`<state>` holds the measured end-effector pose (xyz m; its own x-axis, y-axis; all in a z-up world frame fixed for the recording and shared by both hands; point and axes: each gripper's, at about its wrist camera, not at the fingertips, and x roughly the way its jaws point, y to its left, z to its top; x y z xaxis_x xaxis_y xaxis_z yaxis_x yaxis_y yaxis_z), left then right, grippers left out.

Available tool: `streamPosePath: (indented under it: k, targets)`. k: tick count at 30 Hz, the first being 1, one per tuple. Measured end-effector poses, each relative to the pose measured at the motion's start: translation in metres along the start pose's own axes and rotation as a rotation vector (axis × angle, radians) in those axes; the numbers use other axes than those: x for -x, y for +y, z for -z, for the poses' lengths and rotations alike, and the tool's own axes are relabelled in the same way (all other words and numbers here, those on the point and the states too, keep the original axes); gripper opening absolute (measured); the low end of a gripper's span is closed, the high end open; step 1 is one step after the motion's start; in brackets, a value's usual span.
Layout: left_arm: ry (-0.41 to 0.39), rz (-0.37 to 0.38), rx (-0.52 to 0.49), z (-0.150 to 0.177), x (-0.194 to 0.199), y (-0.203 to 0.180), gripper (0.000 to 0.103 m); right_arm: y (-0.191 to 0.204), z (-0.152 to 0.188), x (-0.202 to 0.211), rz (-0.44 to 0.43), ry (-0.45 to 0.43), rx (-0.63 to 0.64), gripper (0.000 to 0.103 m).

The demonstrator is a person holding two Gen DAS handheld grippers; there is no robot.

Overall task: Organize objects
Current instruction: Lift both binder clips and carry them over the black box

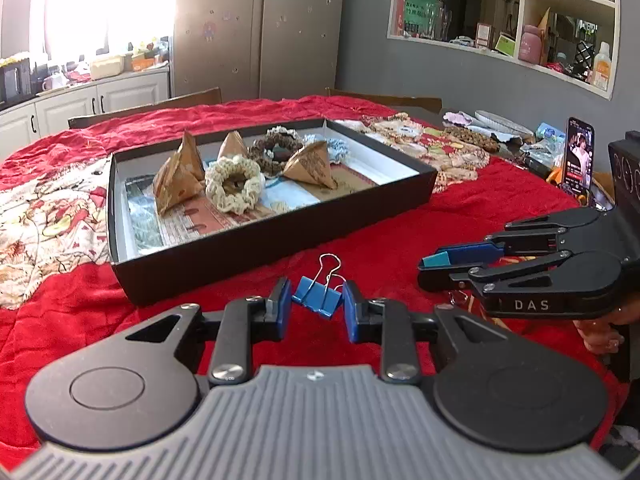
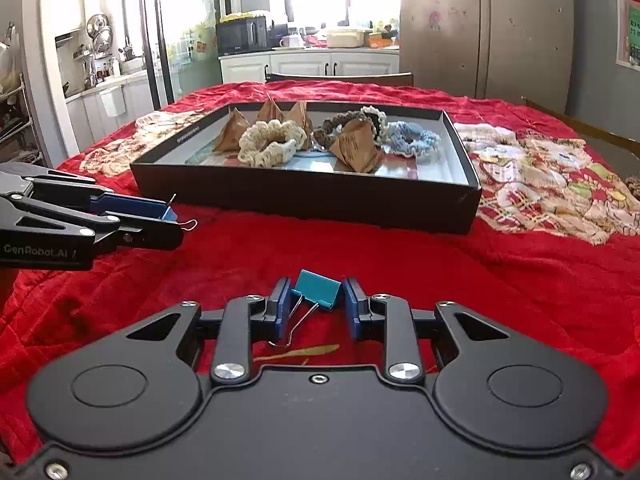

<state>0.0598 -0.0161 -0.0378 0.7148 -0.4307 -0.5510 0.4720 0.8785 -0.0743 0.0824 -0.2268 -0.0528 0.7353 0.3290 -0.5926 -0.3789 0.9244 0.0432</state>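
My left gripper (image 1: 316,302) is shut on a blue binder clip (image 1: 318,300), its wire handles pointing up toward the tray. It also shows in the right wrist view (image 2: 174,220), at left, with the clip (image 2: 170,213) in it. My right gripper (image 2: 314,300) is shut on a teal binder clip (image 2: 316,288), handles trailing back. It shows in the left wrist view (image 1: 430,266) at right, teal clip (image 1: 436,259) at its tips. A black tray (image 1: 240,264) ahead holds brown paper pyramids (image 1: 178,178) and crocheted scrunchies (image 1: 234,184).
A red quilt (image 2: 440,280) covers the table, with a patterned cloth (image 2: 540,184) right of the tray. A phone (image 1: 578,156) stands upright at the table's right edge among clutter. Chairs stand beyond the table's far edge.
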Motion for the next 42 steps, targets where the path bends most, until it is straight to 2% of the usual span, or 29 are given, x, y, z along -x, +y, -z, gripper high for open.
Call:
streamPosePath:
  k: [17,29,42]
  targets:
    - [-0.066,0.002,-0.009,-0.03,0.003,-0.009,0.031,-0.003,-0.032,0.021,-0.03,-0.088,0.001,0.027]
    - [-0.112,-0.013,0.002,-0.055,-0.005,-0.008,0.031,-0.014,-0.066,0.029,0.007,-0.181,0.019,0.027]
    - [-0.147,-0.064,0.039,-0.093,-0.035,-0.002,0.031,-0.049,-0.114,0.003,0.058,-0.211,-0.029,0.027]
